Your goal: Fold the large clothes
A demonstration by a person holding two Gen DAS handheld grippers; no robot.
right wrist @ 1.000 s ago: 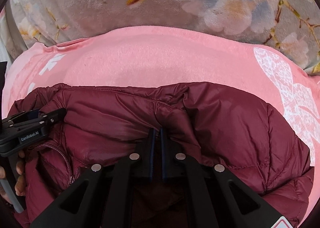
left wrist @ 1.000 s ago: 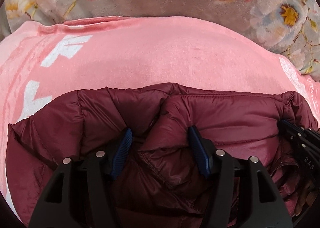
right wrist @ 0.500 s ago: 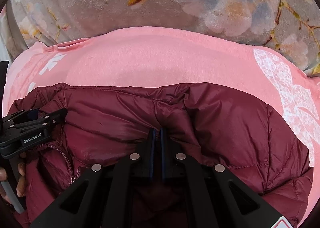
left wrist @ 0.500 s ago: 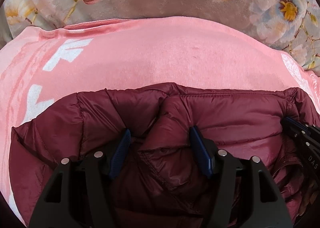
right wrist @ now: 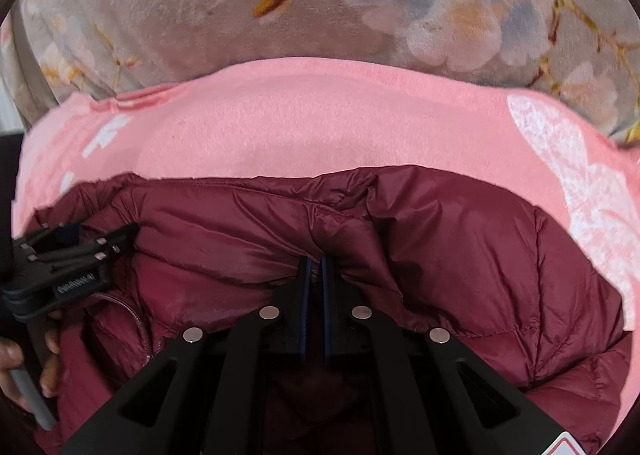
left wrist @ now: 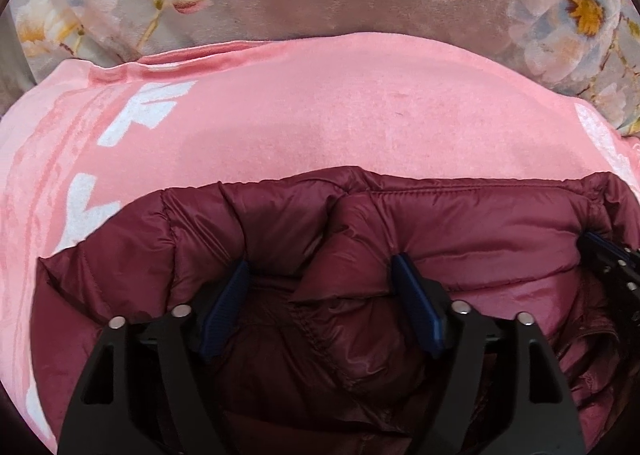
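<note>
**Left jaws spread over jacket, right clamped on it**

Left gripper (left wrist: 320,287): jaws wide apart and just been opening. A puffy fold of the jacket (left wrist: 460,231) still bulges between the blue pads (left wrist: 226,307), pads not pressing it. Right gripper (right wrist: 314,287): jaws together, pinching a tuck of jacket fabric near the top edge. Seen from the right wrist, the left gripper sits at the jacket's left end, a hand (right wrist: 24,371) on its handle below. Jacket is maroon, quilted, bunched and lying on a pink blanket (left wrist: 320,103) with white print. Zipper (right wrist: 138,323) shows near the left gripper. Beyond the blanket, a grey floral cover (right wrist: 200,15).
</note>
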